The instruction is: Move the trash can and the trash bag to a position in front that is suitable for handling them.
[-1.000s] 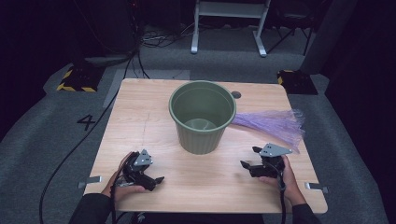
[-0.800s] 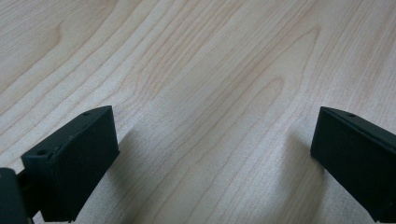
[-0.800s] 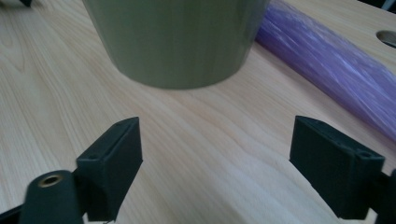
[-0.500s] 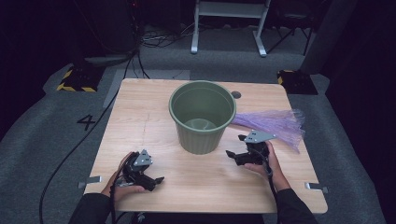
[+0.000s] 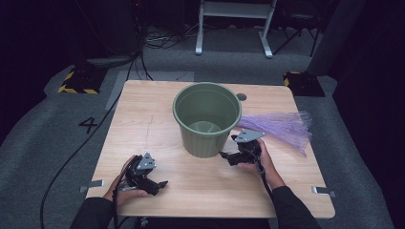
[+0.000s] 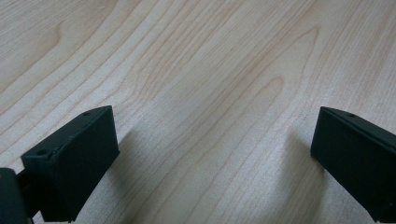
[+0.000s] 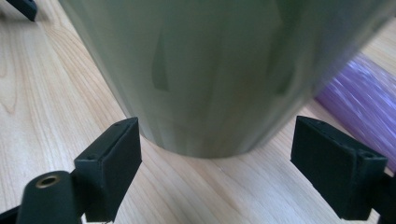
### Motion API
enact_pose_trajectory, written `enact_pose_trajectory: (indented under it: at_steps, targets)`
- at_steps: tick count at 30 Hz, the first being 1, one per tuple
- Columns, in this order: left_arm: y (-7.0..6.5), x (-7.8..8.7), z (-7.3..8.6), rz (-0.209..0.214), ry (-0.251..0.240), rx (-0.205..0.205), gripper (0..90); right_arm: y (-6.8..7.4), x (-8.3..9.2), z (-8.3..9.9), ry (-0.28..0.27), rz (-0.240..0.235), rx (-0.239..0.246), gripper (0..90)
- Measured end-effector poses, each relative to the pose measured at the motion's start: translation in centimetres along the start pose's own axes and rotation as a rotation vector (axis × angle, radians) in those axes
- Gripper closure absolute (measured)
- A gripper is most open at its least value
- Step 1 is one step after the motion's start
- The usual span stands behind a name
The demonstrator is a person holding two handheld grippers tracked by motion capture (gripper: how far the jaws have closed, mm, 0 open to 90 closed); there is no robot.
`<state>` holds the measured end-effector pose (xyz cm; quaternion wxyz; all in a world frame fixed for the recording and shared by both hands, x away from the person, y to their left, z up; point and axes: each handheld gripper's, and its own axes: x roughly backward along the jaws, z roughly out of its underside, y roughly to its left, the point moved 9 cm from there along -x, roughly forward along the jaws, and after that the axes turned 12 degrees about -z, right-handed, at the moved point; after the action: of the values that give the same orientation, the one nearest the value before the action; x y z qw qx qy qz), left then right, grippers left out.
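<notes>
Green plastic bin (image 5: 207, 118) sits dead centre on the wooden table (image 5: 143, 129) in the high view, with a purple mesh bag (image 5: 282, 128) lying at its 3 o'clock, just beside it. The right gripper (image 5: 228, 156) is down at the bin's 5 o'clock, close to its base – jaws have just been opening, nothing between them. The left gripper (image 5: 160, 185) rests at about 7 o'clock, well apart from the bin.

Left gripper view: left gripper (image 6: 212, 158) jaws spread wide over bare wood grain.

Right gripper view: right gripper (image 7: 215, 161) jaws wide too – bin wall (image 7: 210, 70) looms right ahead, and the purple bag (image 7: 359, 105) peeks in at 3 o'clock.
</notes>
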<state>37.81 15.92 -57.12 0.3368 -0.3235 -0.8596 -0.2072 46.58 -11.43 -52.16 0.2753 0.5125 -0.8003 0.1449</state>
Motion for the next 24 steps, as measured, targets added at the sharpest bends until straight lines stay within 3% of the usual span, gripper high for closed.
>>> enact_pose_trajectory:
  at_steps: [9,20,24]
  targets:
    - [0.0,0.0,0.0,0.000,0.000,0.000,0.5,0.4,-0.8,-0.7,0.000,-0.009,0.021,15.7]
    - [0.0,0.0,0.0,0.000,0.000,0.001,0.5,1.6,-3.1,-1.9,0.024,-0.029,0.068,16.4]
    - [0.0,0.0,0.0,0.000,0.000,0.001,0.5,1.8,-3.4,-1.8,0.027,-0.042,0.057,17.5]
